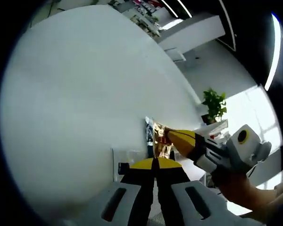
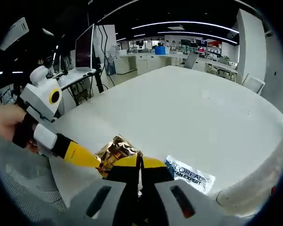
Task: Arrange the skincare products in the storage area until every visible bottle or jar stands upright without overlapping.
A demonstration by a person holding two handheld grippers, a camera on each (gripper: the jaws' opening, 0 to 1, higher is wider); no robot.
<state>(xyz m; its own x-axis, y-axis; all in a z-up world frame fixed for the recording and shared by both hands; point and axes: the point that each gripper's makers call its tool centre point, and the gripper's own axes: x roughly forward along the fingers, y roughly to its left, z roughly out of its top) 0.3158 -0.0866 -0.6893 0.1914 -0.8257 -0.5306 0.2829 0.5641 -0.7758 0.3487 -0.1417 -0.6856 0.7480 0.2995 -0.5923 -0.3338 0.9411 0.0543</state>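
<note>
Both grippers met over the gold pouch (image 2: 117,151) near the table's (image 2: 188,113) front edge. My left gripper (image 2: 92,162) had its yellow tips against the pouch (whether it truly gripped, I couldn't tell). My right gripper (image 2: 139,165) sat with its jaws pressed together, nothing visibly between them. Just beside the pouch lay a silver sachet (image 2: 191,174), flat on the table.

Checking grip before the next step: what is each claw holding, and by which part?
Both claws meet at the crinkled gold packet. The left claw touches its near edge and the right claw is closed beside it, but the actual hold on either cannot be told.
</note>
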